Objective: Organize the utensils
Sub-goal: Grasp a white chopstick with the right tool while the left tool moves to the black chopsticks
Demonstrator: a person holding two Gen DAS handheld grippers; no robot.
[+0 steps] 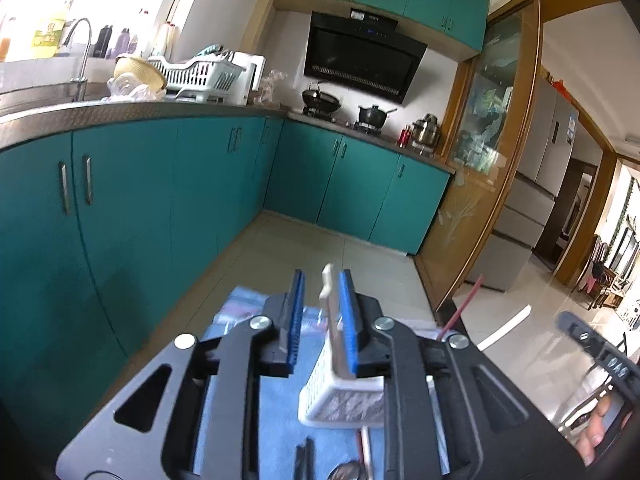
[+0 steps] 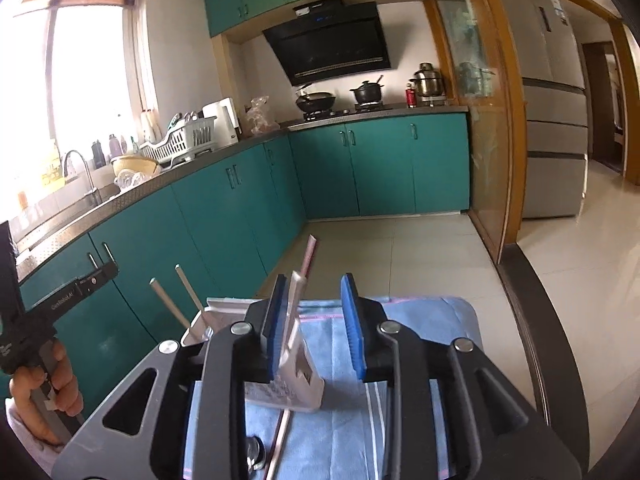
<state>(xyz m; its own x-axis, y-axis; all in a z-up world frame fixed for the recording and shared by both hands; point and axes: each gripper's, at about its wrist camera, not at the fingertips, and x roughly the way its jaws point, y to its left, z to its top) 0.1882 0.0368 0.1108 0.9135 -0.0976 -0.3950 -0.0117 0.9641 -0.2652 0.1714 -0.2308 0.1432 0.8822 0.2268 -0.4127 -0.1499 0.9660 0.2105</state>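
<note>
**A:** Left view first. The left gripper stood with its jaws parted low in the frame, and a white handle rose between them.

**B:** Clamped?

**A:** No, released! The handle leaned on the right-hand pad only, and there was clear daylight to the other pad. Its foot sat in a white basket at lower centre, on the blue cloth.

**B:** Anything loose?

**A:** A spoon lay on the cloth at the very bottom edge, just below the basket.

**B:** And the right view?

**A:** Much the same. The right gripper was parted too, gripping nothing. A flat white piece rested against the left-hand pad, apart from the other. It stood in a white caddy at lower centre. I couldn't tell whether that was the same basket.

**B:** What else stood up?

**A:** A pink stick poked up just above the pads. Left of them, a grey holder had two pale sticks tilting out to the upper left.

**B:** The person?

**A:** A hand at the lower left edge, wrapped round the other tool's grip.
</note>
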